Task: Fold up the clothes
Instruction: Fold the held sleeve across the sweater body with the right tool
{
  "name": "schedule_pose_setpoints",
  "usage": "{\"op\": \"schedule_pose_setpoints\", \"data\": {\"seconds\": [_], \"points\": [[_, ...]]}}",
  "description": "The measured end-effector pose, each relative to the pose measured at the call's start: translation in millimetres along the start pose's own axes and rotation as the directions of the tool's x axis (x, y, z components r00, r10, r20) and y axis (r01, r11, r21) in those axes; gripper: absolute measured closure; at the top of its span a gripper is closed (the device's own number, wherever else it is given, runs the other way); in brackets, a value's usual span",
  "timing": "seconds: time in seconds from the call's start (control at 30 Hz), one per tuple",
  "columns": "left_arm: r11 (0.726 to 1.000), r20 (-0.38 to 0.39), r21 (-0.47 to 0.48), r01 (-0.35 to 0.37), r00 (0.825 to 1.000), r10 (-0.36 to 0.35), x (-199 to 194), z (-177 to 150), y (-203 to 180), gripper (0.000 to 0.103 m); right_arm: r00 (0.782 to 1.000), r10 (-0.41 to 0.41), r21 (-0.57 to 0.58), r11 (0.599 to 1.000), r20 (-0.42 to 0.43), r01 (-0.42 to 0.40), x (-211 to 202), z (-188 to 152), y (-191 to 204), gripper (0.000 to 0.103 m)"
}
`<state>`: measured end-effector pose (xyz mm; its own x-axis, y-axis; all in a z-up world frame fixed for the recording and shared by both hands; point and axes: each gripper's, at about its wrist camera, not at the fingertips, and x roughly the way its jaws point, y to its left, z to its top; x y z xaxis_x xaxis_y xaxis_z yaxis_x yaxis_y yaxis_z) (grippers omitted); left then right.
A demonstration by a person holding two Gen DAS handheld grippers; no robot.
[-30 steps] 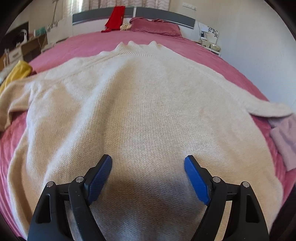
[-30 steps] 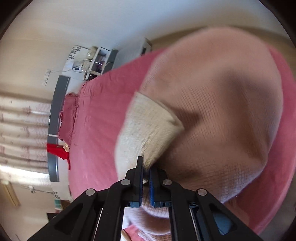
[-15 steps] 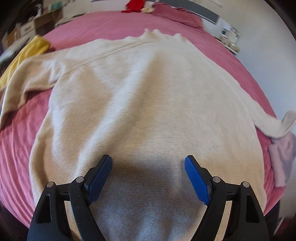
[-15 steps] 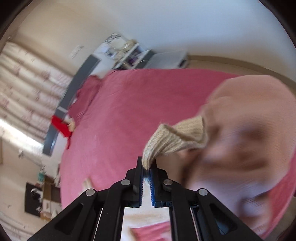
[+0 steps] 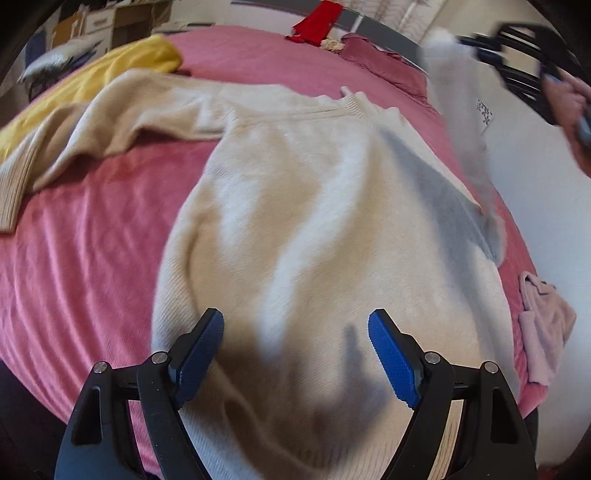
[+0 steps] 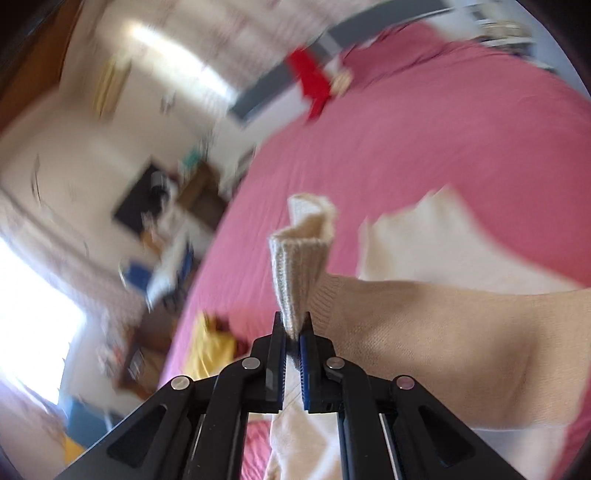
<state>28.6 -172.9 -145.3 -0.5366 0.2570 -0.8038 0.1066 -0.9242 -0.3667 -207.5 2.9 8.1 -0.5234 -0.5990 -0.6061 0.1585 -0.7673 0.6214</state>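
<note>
A cream knit sweater (image 5: 295, 229) lies spread face down on the pink bed (image 5: 92, 240), collar far, hem near. My left gripper (image 5: 295, 347) is open and empty, hovering over the hem. My right gripper (image 6: 293, 332) is shut on the ribbed cuff of the sweater's right sleeve (image 6: 299, 266) and holds it raised above the body; the sleeve (image 6: 424, 332) trails to the right. In the left wrist view the right gripper (image 5: 517, 48) shows blurred at the top right with the lifted sleeve (image 5: 461, 122) hanging from it. The left sleeve (image 5: 92, 136) lies out to the left.
A yellow garment (image 5: 92, 81) lies at the bed's far left. A pale pink garment (image 5: 543, 325) lies at the right edge. A red cloth (image 5: 317, 18) and a maroon pillow (image 5: 380, 62) sit by the headboard. A white wall is on the right.
My right gripper has lifted the sleeve cuff high and swung it over the sweater's body. The left gripper has shifted left and stays open above the hem.
</note>
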Motion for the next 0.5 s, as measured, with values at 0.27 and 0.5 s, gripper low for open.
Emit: {"op": "schedule_pose_setpoints", "data": {"seconds": [0.27, 0.5], "points": [[0.996, 0.032, -0.051, 0.070, 0.997, -0.068, -12, -12, 23, 0.021, 0.954, -0.194, -0.200, 0.968, -0.227, 0.149, 145, -107, 28, 0.082], [0.990, 0.076, -0.071, 0.120, 0.990, -0.115, -11, -10, 16, 0.021, 0.972, -0.131, -0.160, 0.982, -0.195, 0.100, 73, -138, -14, 0.077]]}}
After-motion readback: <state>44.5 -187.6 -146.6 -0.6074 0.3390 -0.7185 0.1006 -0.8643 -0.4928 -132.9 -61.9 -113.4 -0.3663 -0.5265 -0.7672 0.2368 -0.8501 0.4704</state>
